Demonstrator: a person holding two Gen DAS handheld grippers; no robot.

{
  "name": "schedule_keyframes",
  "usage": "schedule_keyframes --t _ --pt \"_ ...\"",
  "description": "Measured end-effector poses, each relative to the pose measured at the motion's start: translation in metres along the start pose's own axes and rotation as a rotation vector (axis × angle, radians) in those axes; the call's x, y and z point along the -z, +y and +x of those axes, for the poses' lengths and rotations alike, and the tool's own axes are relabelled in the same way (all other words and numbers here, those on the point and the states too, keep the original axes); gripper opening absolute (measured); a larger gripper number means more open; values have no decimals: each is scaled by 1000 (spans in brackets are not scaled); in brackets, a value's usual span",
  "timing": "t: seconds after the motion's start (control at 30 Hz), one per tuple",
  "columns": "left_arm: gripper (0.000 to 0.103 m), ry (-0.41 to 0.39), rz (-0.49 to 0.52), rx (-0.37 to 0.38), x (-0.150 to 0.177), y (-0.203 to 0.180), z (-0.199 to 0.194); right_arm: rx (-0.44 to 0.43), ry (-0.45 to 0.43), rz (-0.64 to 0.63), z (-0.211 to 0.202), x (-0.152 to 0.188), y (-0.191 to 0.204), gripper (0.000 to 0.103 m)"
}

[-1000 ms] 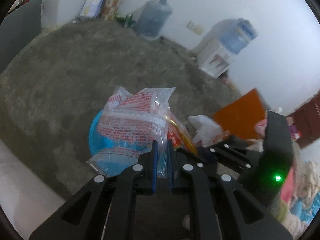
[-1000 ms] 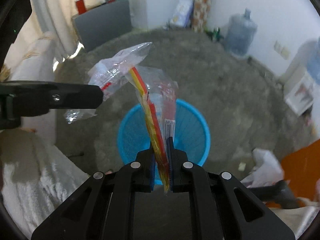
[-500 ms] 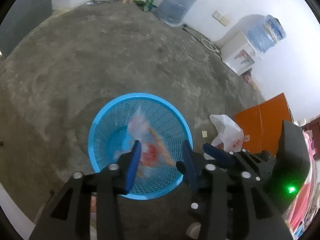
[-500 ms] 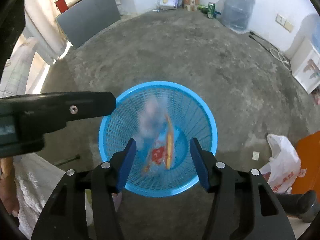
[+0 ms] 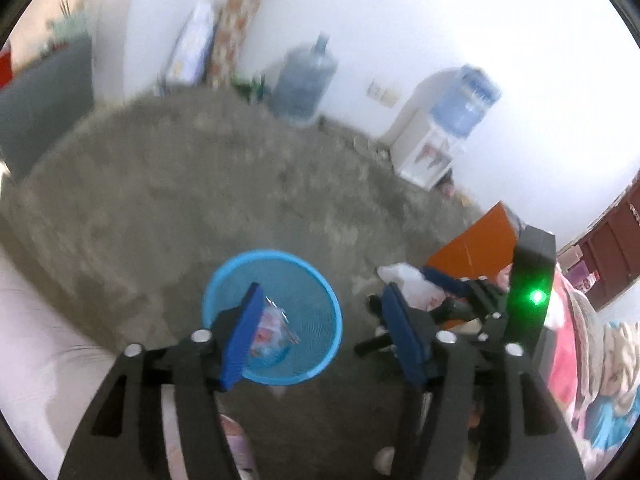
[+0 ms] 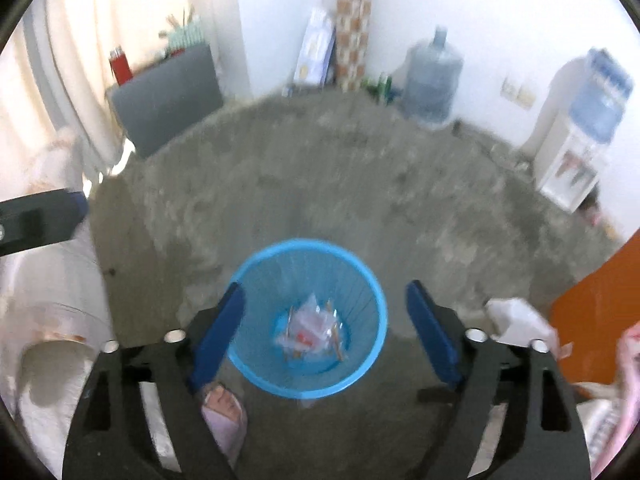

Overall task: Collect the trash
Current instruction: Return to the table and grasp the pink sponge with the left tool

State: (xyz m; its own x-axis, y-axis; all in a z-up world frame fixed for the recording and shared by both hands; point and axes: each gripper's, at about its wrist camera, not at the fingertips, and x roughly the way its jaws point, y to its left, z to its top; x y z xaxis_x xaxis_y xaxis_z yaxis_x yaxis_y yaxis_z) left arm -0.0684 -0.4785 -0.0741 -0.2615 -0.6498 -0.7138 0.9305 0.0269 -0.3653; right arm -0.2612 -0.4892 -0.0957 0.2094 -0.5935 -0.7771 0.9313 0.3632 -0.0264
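A round blue mesh basket (image 6: 362,376) stands on the grey carpet, and crumpled clear plastic wrappers (image 6: 312,330) with red print lie at its bottom. In the left wrist view the same basket (image 5: 316,280) holds the wrappers (image 5: 270,336). My left gripper (image 5: 322,332) hangs above and just right of the basket; its jaws are opening, with nothing held between them. My right gripper (image 6: 326,336) is high over the basket, its jaws also opening and empty. The left gripper's black body shows at the left edge of the right wrist view.
A white plastic bag (image 6: 516,316) lies on the carpet right of the basket, beside an orange board (image 6: 596,300). Water jugs (image 6: 432,76), a white dispenser (image 6: 572,160) and a grey panel (image 6: 168,96) line the far wall. A foot in a pink slipper (image 6: 224,412) stands near the basket.
Both grippers let go of their plastic wrappers, which dropped into the blue basket. Both jaws spread wide and both hands rose away from the basket.
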Motion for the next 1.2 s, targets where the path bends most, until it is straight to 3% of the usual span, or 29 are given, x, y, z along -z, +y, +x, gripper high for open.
schedule_keyframes --t 0.1,0.27,0.43,0.6,0.67,0.7,0.77,0.83,0.97,1.1,1.2 --pt "71 -64 1 -33 12 3 -62 22 -81 2 -42 -4 13 95" --pt "87 -178 -59 -95 51 24 -155 38 -79 5 -78 -11 44 95" --pt "97 -292 -129 -280 109 59 -231 108 -118 -45 -107 -22 94 95" --pt "98 -393 -233 -440 171 95 -293 117 -191 -216 -138 -32 169 95" --pt "98 -425 -297 -471 193 109 -312 12 -259 -249 -156 -32 198 95" --pt "98 -446 -340 -480 207 118 -323 -64 -282 -256 -163 -31 209 95" --pt "98 -484 -436 -507 231 134 -342 -297 -322 -277 -174 -25 234 95" --pt "98 -519 -506 -537 248 148 -353 -409 -322 -309 -176 -18 258 95" --pt "98 -568 -608 -555 276 180 -376 -522 -247 -447 -166 0 312 95" --pt "98 -552 -680 -570 293 217 -389 -647 -200 -527 -159 18 344 95" --pt "98 -542 -740 -583 298 247 -396 -663 -175 -549 -155 28 356 95"
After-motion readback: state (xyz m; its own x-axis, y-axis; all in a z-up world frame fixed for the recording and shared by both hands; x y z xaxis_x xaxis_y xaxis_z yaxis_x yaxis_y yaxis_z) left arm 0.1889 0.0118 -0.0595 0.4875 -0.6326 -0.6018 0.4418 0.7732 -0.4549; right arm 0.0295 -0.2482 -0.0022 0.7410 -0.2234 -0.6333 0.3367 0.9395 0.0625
